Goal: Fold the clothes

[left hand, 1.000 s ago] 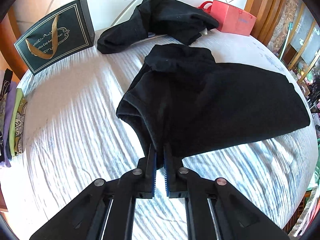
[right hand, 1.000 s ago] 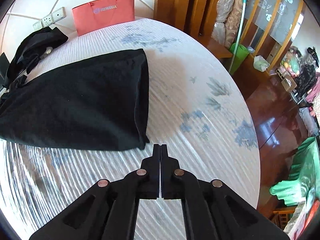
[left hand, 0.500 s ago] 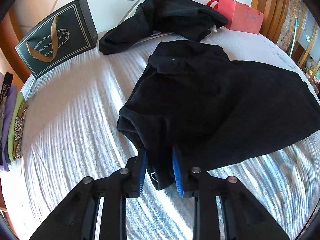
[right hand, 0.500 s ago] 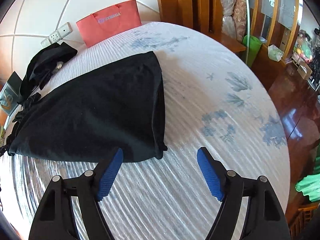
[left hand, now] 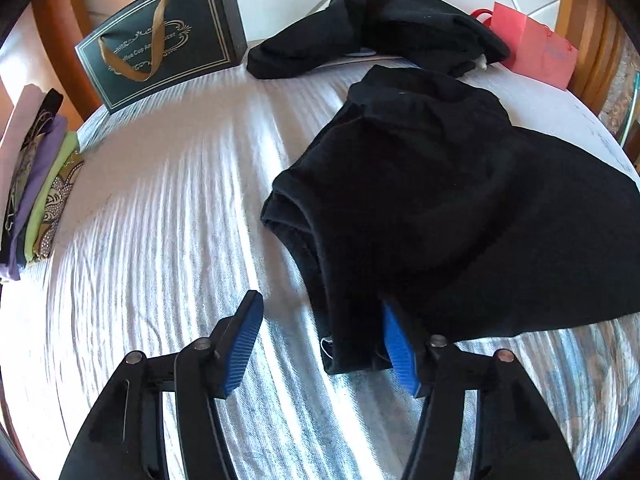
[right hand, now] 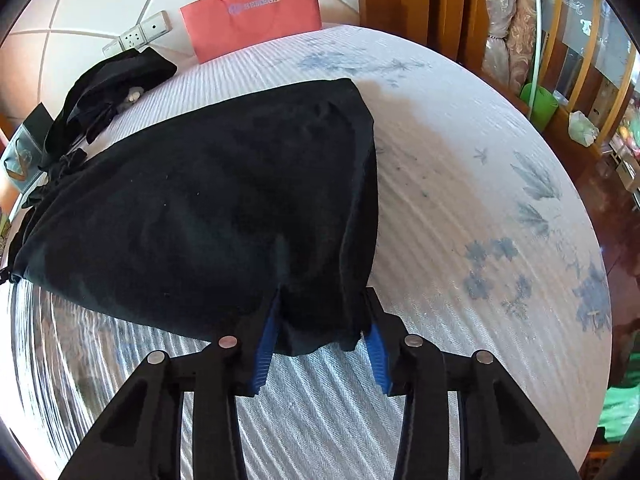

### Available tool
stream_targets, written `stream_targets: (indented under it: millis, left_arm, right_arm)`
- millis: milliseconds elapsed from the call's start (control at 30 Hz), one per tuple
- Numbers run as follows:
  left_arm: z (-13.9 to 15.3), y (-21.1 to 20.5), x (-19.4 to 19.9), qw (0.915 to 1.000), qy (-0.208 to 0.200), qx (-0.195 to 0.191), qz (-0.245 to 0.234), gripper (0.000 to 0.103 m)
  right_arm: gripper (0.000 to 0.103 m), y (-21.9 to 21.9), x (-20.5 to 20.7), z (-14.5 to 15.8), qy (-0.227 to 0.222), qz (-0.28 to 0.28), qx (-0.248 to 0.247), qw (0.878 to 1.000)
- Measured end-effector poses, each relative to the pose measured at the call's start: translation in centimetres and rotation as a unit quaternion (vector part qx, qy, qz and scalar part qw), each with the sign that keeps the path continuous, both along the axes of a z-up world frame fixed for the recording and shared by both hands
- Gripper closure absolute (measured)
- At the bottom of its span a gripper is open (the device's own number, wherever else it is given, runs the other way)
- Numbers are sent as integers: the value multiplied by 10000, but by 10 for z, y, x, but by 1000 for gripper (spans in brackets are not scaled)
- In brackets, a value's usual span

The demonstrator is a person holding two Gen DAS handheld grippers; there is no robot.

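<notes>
A black shirt (left hand: pixel 432 208) lies folded lengthwise on the white striped bed cover (left hand: pixel 160 220); it also shows in the right wrist view (right hand: pixel 208 208). My left gripper (left hand: pixel 320 320) is open, and the shirt's near corner by the sleeve lies between its blue pads without being gripped. My right gripper (right hand: pixel 320 312) is open, its jaws on either side of the shirt's bottom hem corner. A second black garment (left hand: pixel 376 28) lies bunched at the back by the wall and shows in the right wrist view too (right hand: pixel 108 84).
A dark gift bag (left hand: pixel 164 36) stands at the back left, a red paper bag (right hand: pixel 252 12) at the back right. A stack of folded clothes (left hand: pixel 36 184) lies at the left edge. The bed's right edge drops to a wooden floor (right hand: pixel 616 192).
My left gripper was shut on the shirt's corner and has opened wide, letting it go. My right gripper was shut and empty; it opened and moved forward around the hem corner.
</notes>
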State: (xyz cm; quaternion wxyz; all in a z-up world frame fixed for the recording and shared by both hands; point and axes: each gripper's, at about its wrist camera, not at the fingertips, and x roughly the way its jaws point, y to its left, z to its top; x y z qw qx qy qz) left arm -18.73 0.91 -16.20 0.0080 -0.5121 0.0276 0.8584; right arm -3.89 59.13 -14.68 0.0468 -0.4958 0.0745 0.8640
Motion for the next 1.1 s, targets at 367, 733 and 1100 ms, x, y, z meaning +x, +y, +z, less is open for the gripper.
stream_targets:
  millis: [367,733,1100]
  left_arm:
    - [1,3,-1,9986,206,277,-393,83]
    - [22,18,-1,9978,313,-247,-537,100]
    - [63,-17,49,9957,233,-50,-898,102]
  right_arm:
    - [63,-6,-6,-1,-163,17,351,9993]
    - [92,-43,-12,7,-256,283,1376,9898]
    - [92,-42,46,59,158,-179,1282,9915]
